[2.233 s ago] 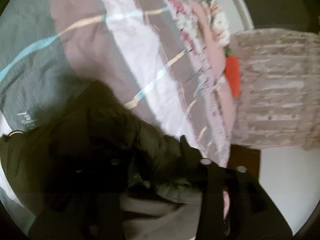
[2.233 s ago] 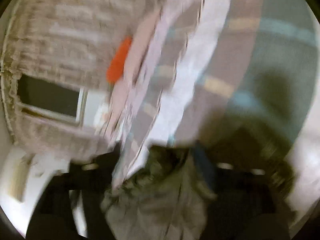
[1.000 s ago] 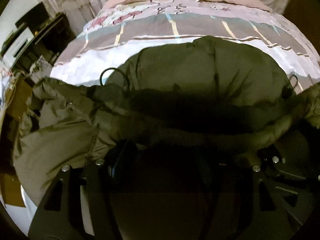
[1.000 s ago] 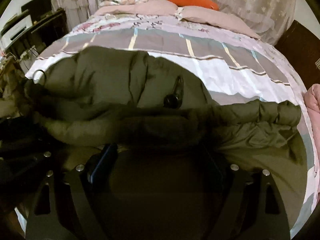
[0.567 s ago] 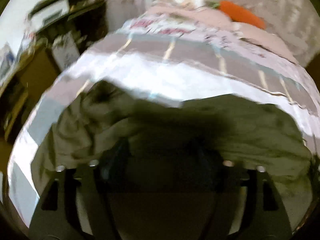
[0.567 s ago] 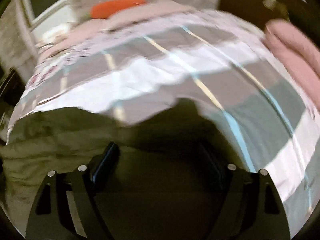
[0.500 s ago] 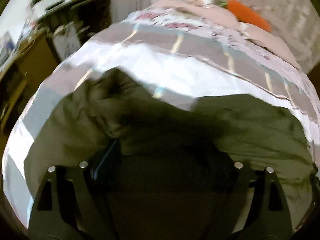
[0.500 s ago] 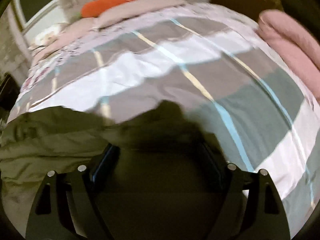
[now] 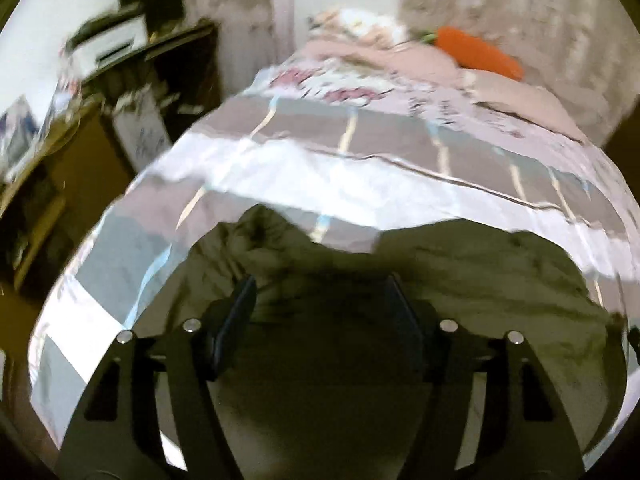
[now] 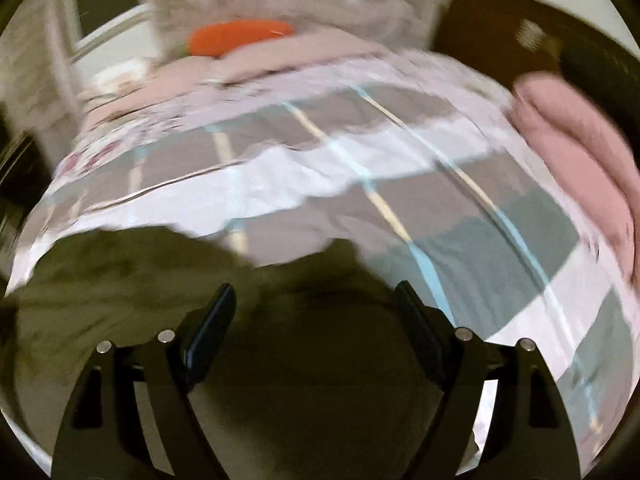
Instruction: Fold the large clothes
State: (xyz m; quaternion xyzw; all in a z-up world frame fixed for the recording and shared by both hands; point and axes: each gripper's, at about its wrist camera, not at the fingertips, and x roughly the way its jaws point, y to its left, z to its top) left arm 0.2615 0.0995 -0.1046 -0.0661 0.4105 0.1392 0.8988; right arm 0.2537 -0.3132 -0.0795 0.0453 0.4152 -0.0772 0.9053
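An olive-green padded jacket (image 9: 480, 280) lies spread on the striped bedspread (image 9: 320, 184). My left gripper (image 9: 318, 304) hangs over its left part, jaws closing, with dark jacket cloth lying between and under the fingers; no pad visibly presses on it. In the right wrist view the jacket (image 10: 100, 280) fills the lower left and ends in a dark lump between the fingers. My right gripper (image 10: 314, 312) stands wide over that right edge, above the bedspread (image 10: 320, 184). Both views are blurred.
An orange carrot-shaped cushion (image 9: 480, 52) and pink pillows (image 9: 400, 60) lie at the head of the bed. A folded pink blanket (image 10: 580, 152) sits on the bed's right side. Dark furniture (image 9: 120, 80) stands left of the bed. Curtains hang behind.
Both grippers rose and drew apart, left toward the jacket's left part, right toward its right edge. More bedspread shows beyond the jacket. The left jaws widened, then narrowed again.
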